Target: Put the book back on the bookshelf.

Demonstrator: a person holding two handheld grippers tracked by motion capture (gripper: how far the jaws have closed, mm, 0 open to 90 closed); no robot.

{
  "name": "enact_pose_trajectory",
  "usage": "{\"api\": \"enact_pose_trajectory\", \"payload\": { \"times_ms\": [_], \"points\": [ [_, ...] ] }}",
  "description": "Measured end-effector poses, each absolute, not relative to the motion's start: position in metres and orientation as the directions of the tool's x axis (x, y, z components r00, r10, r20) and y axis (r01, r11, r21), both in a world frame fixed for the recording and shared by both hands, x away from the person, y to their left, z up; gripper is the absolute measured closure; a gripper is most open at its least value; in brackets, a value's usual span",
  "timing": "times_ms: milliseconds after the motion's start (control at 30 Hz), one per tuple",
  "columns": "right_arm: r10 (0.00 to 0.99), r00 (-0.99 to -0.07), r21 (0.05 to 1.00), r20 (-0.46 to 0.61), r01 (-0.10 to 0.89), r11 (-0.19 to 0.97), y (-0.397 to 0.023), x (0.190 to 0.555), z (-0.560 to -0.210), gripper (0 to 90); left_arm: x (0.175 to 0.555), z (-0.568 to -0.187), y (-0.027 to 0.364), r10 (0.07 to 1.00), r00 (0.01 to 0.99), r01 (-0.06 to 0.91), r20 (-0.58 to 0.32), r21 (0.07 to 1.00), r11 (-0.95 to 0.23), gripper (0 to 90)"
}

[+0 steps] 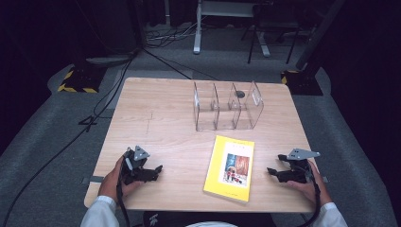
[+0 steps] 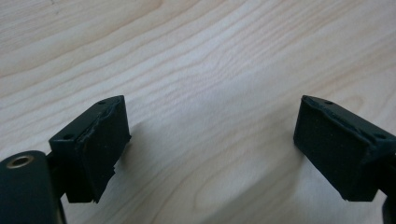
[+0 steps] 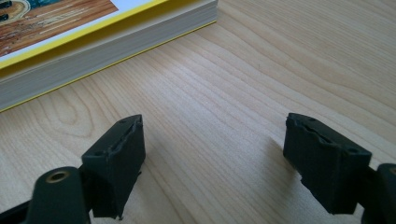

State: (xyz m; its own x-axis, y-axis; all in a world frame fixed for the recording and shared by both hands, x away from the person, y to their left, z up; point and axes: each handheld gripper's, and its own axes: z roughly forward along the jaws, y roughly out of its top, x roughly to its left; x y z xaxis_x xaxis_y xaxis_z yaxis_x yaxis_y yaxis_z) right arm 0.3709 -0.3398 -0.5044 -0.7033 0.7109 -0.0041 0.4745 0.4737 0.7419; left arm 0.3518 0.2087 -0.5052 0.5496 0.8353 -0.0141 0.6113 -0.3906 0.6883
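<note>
Wooden table (image 1: 156,118); yellow book (image 1: 230,167); clear organizer (image 1: 228,106)

The thin yellow paperback book (image 1: 230,168) with a picture on its white cover lies flat and closed, face up, on the pale wooden surface (image 1: 161,123) near its front edge, between my two hands, slightly askew.

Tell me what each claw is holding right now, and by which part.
Nothing is held. The left claw and the right claw both stand open over the bare light wooden table; the yellow paperback book lies flat between them, untouched.
</note>
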Motion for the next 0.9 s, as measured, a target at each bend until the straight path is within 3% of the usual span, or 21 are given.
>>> {"api": "enact_pose_trajectory", "payload": {
  "times_ms": [233, 367, 600, 767, 900],
  "points": [
    [0.693, -0.721, 0.722, -0.006, 0.476, 0.502, -0.337, 0.372, -0.502, 22.5, 0.352, -0.505, 0.194, 0.814, 0.581, 0.593, -0.010, 0.690, -0.415, 14.6],
    [0.639, -0.769, 0.687, -0.010, 0.459, 0.563, -0.332, 0.370, -0.497, 25.4, 0.343, -0.504, 0.190, 0.728, 0.686, 0.527, -0.005, 0.693, -0.491, 20.3],
    [0.514, -0.857, 0.639, -0.034, 0.377, 0.671, -0.304, 0.367, -0.489, 34.9, 0.333, -0.505, 0.180, 0.748, 0.663, 0.541, -0.010, 0.697, -0.470, 18.2],
    [0.443, -0.895, 0.616, -0.047, 0.324, 0.719, -0.282, 0.368, -0.485, 45.1, 0.329, -0.505, 0.174, 0.709, 0.705, 0.520, -0.020, 0.693, -0.499, 17.8],
    [0.415, -0.910, 0.586, -0.028, 0.321, 0.744, -0.273, 0.368, -0.482, 59.0, 0.326, -0.505, 0.168, 0.665, 0.747, 0.490, -0.019, 0.692, -0.530, 16.9]
  ]
}}
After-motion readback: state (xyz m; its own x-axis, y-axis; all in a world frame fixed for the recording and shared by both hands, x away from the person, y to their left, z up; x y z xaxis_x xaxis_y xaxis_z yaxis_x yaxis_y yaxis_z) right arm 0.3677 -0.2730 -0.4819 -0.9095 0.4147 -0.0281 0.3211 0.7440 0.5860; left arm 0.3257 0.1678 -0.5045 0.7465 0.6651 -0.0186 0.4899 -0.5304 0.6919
